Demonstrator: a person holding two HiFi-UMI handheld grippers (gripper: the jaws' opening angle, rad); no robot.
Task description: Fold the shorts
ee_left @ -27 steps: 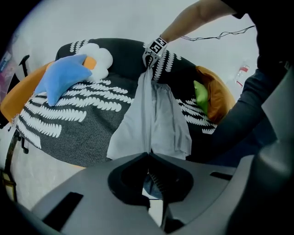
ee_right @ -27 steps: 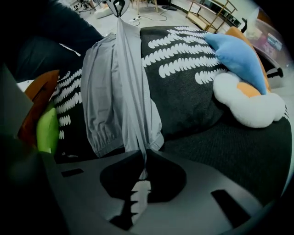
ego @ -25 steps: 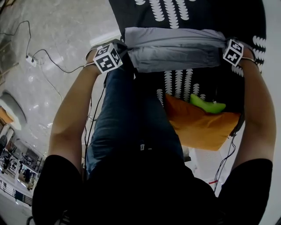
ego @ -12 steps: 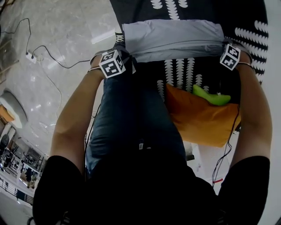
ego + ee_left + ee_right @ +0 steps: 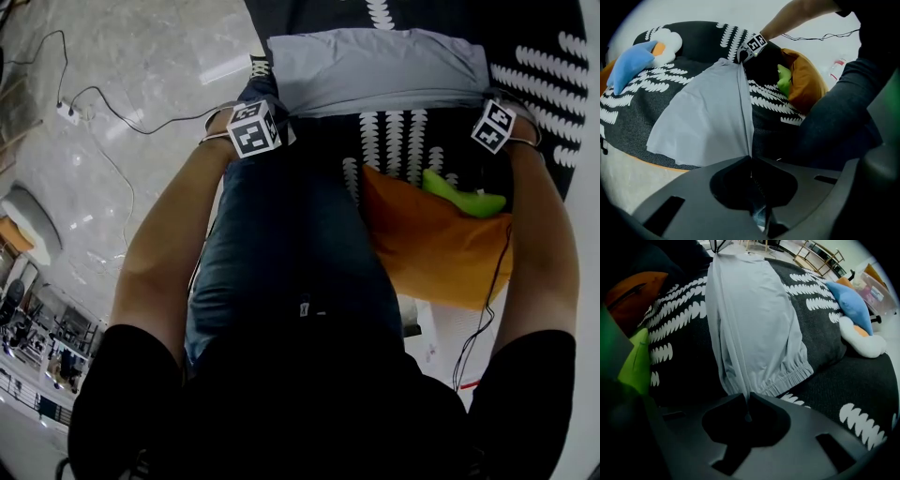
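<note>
L gripper [image 5: 750, 158] & R gripper [image 5: 746, 397] jaws clamped on near edge of shorts [image 5: 375, 70], taut btwn; orange cushion [image 5: 431, 253] nearby.

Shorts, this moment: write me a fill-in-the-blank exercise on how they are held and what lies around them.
1. The left gripper and the right gripper each have their jaws closed on an edge of the ____ shorts.
2. The shorts lie on a dark cover with a leaf-like pattern in ____.
3. A green thing rests on the ____ cushion.

Missing words: grey; white; orange.
</note>
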